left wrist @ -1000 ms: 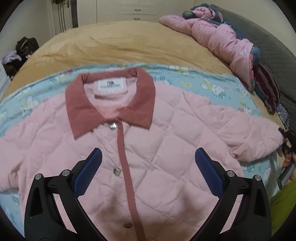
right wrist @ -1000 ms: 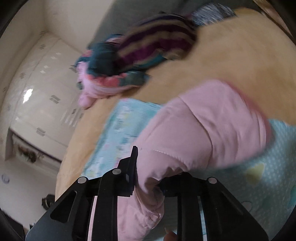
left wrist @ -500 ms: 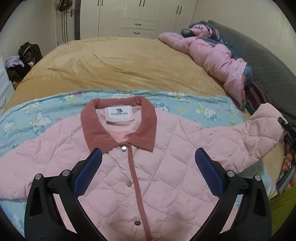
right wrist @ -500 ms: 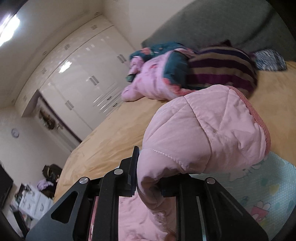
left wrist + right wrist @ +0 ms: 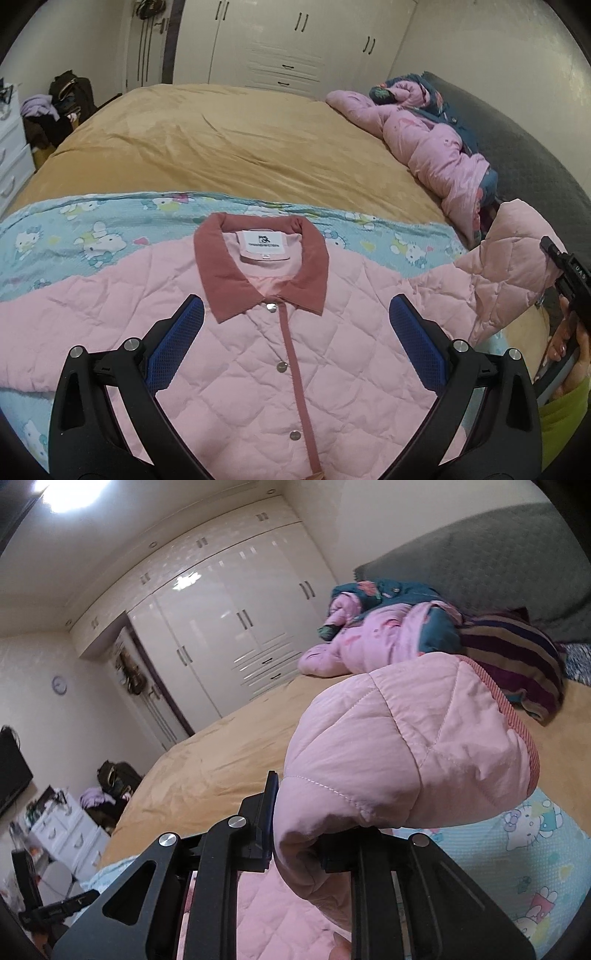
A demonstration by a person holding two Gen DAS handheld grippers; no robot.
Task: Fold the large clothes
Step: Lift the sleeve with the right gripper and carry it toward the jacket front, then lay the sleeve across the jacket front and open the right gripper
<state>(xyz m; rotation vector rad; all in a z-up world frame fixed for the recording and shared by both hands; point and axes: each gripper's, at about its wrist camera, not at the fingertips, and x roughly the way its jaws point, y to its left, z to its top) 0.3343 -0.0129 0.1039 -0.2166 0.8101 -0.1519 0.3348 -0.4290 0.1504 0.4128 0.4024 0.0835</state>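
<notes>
left wrist view: left gripper [image 5: 295,317] with blue pads spread wide, empty, above pink quilted jacket [image 5: 258,369] lying flat on cartoon-print blue sheet [image 5: 74,236], right wrist view: right gripper [image 5: 295,834] clamped on the jacket's sleeve cuff [image 5: 406,760], seemingly raised off tan bedspread [image 5: 221,753]

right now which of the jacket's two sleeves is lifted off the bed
The sleeve on the right in the left wrist view, pinched in the right tool. The other sleeve lies flat on the cartoon-cat blanket.

A home bedroom: wide bed [image 5: 229,147], white wardrobe [image 5: 280,40], drawer chest [image 5: 70,830]
</notes>
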